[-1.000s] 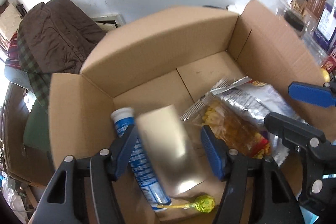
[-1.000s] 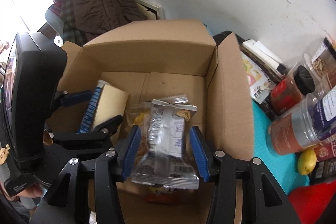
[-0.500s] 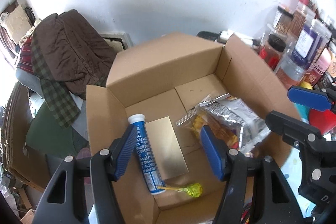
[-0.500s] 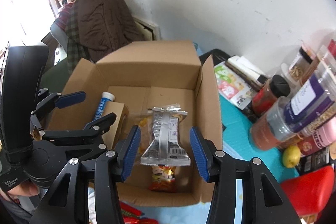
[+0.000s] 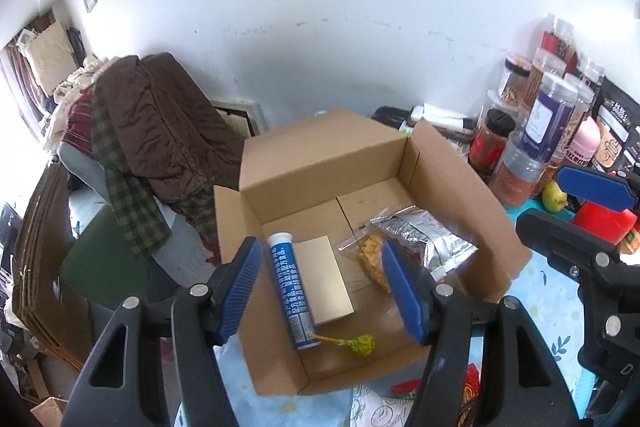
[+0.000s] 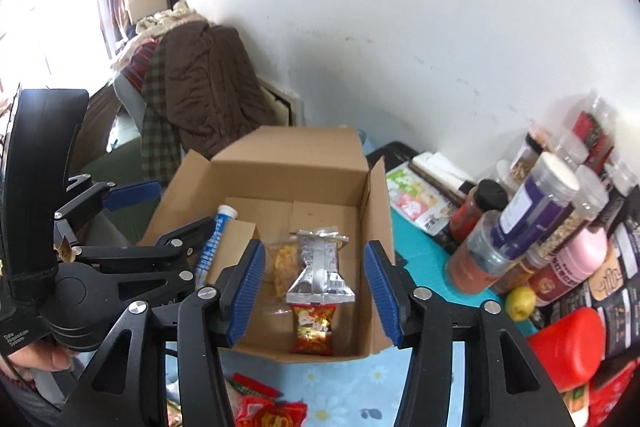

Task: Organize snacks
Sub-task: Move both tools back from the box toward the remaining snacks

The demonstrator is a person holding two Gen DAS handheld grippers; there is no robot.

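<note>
Left wrist view looks down on the counter (image 5: 548,291), covered in a light blue flowery cloth, with an open cardboard box (image 5: 320,155) sitting on it. Behind the box, off the counter, a brown coat (image 5: 160,123) is draped over a chair. Along the right side a bunch of jars (image 6: 532,223) stands packed together against the wall, with a red lid (image 6: 568,343) near the front.

Both grippers hang above the box with nothing in them. The left gripper (image 5: 322,293) has its blue pads spread wide over the left half, and the right gripper (image 6: 314,291) is spread just as wide over the right half.

Inside, on the box floor: a silver pouch (image 6: 320,275) lies on the right, partly over a clear bag of yellow chips (image 5: 372,259). A tan carton (image 5: 324,279) lies flat left of those, touching a blue tube (image 5: 290,291) with a white cap along its left edge. A small red packet (image 6: 312,327) sits in front of the pouch, and a green lollipop (image 5: 362,343) lies at the tube's near end. More red wrappers (image 6: 260,407) lie on the counter just in front of the box.
</note>
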